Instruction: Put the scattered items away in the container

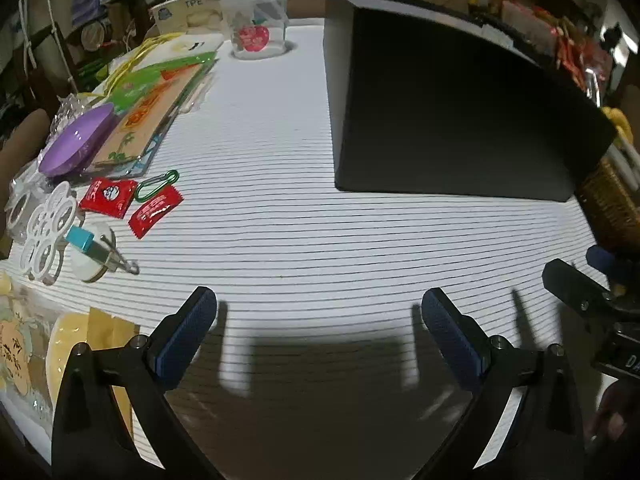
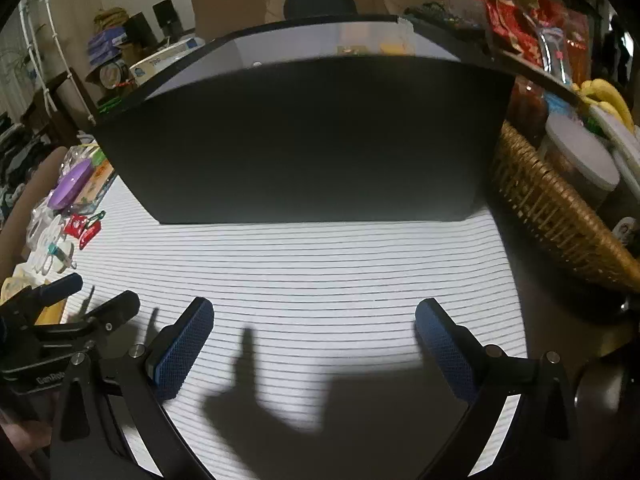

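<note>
A: The black container [image 2: 296, 140] is seen at the far middle of the striped surface [image 1: 280, 220], isn't it?

B: Yes. Two red sachets [image 1: 132, 204], a green carabiner [image 1: 157, 185] and a white cutout [image 1: 48, 232] are scattered at the near left.

A: And the hand-held grippers?

B: The left hand-held gripper [image 1: 320, 320] and right hand-held gripper [image 2: 314, 328] are both held spread apart, nothing gripped.

You see a dim, cluttered room, with one bright pool of light on the white, thin-striped tablecloth [image 1: 280, 184]. Light falls from above and behind you, casting dark, fairly sharp shadows of the gripper fingers across the cloth's near edge. The tall matte black box [image 2: 296, 136] reads nearly featureless. Fisheye bending curves the stripes, and the picture corners darken to black. Background clutter looks soft.
</note>
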The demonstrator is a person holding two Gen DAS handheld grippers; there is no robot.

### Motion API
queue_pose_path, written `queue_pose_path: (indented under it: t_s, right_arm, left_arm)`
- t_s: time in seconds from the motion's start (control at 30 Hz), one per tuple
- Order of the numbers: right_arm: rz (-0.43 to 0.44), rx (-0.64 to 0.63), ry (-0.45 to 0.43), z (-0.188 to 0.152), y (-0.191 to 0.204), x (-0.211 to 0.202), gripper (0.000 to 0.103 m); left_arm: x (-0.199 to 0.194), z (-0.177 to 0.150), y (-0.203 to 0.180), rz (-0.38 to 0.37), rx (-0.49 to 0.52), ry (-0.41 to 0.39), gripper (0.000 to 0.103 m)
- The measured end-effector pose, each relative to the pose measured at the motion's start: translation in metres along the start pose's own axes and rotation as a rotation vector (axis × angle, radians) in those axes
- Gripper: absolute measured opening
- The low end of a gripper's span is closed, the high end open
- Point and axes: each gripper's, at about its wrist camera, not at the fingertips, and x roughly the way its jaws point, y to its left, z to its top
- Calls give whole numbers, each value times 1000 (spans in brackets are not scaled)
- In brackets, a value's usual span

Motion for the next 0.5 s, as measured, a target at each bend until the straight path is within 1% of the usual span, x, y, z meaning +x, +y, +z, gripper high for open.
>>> queue_pose_path:
  t_s: [0.17,0.27,0.37,0.5]
  right_arm:
    - [5,-4,11,0,-2,12,103]
    - [-9,0,30,-3,-5,20,103]
    - [-13,5,12,-5,-6,20,103]
    - [-53,-46,-1,-9,0,22,103]
  left_arm:
    - [14,-2,-3,17,3,24,103]
    - [14,-4,-3,18,-2,12,103]
    - [14,-5,-4,19,-2,1,103]
    - [14,-7,-5,29,-13,-23,103]
